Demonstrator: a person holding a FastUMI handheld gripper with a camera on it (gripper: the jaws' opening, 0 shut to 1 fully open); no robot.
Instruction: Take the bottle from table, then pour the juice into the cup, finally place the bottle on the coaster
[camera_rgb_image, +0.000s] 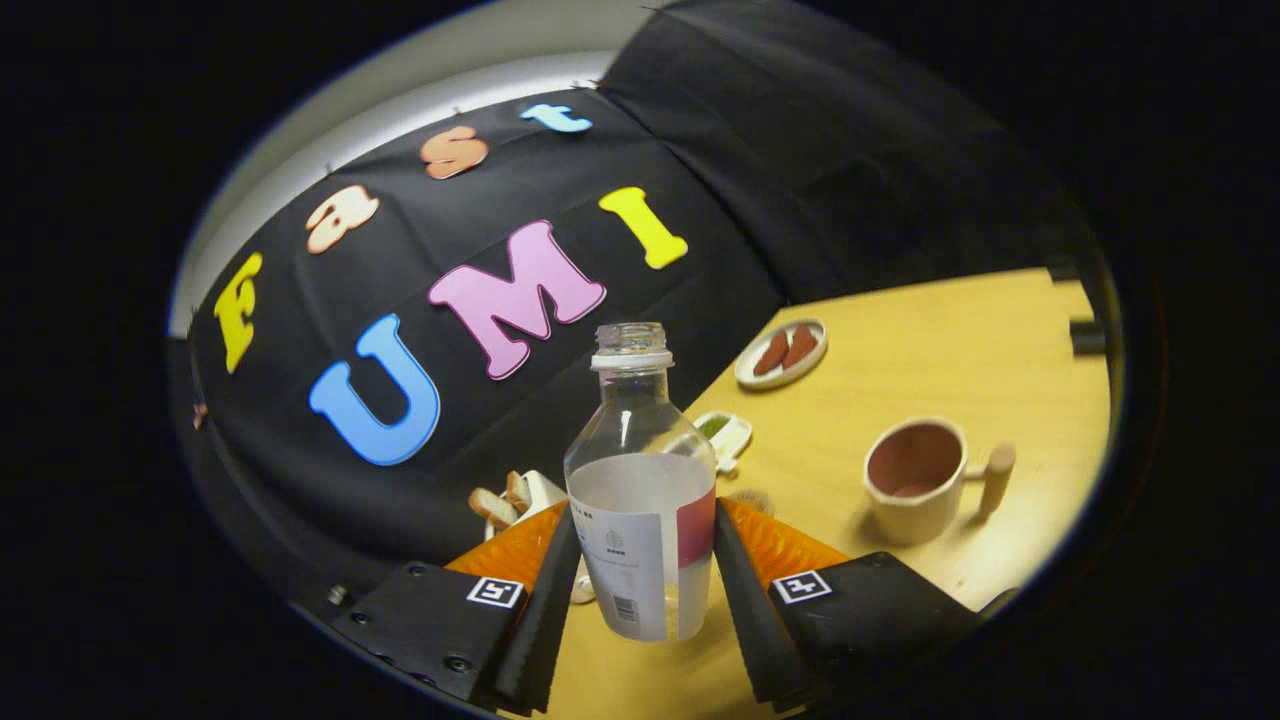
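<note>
A clear plastic bottle (640, 490) with a white and pink label and no cap stands between my fingers, held off the table. My gripper (640, 530) is shut on the bottle, both fingers pressing on its labelled sides. To the right and a little beyond the fingers stands a cream cup (915, 480) with a pinkish inside and a wooden peg handle, on the wooden table (950, 340). The whole view is tilted, so the table slopes. I cannot make out a coaster for certain; a small round thing (752, 499) peeks out just behind the right finger.
Beyond the bottle lie a small round plate (782, 354) with two reddish slices and a little white dish (724, 434) with something green. Bread slices on a white holder (510, 500) sit behind the left finger. The black booth wall rises behind the table.
</note>
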